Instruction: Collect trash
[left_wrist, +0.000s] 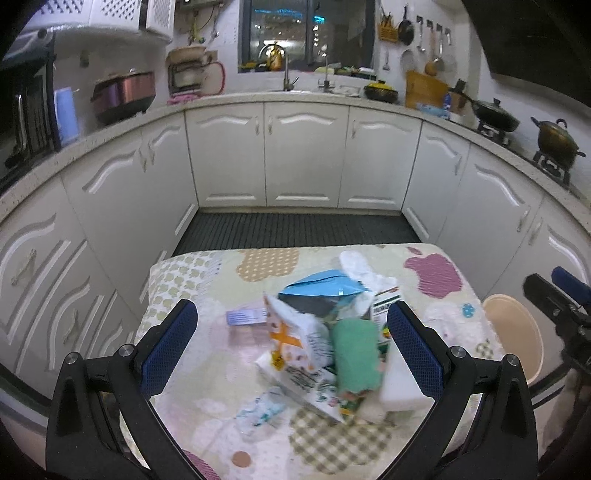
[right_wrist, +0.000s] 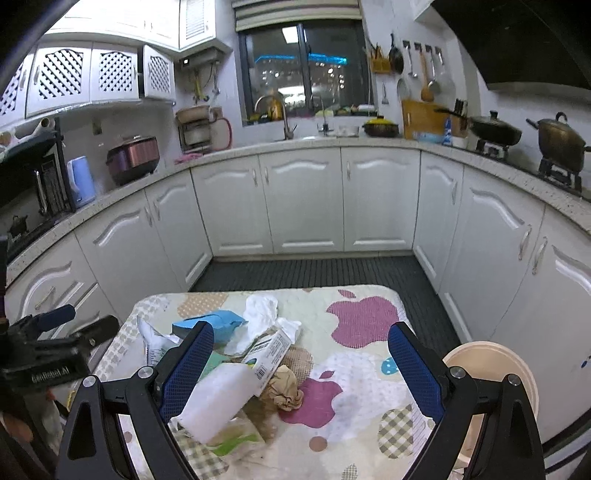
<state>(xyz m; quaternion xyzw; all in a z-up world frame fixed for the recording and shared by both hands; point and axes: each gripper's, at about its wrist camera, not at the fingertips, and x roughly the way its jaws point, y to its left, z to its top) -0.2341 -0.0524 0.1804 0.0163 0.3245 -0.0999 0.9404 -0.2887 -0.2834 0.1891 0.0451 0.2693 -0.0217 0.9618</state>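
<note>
Am holding both grippers spread wide, empty: left gripper, right gripper. Trash pile lying between left fingers. Am judging: lower, pinch top wrapper only, carry to bin beyond right finger.

a home kitchen: white cabinets, sink tap, pots on burners.

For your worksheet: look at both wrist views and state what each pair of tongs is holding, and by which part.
Nothing is held. The left tongs and right tongs are both wide open above the trash pile.
</note>
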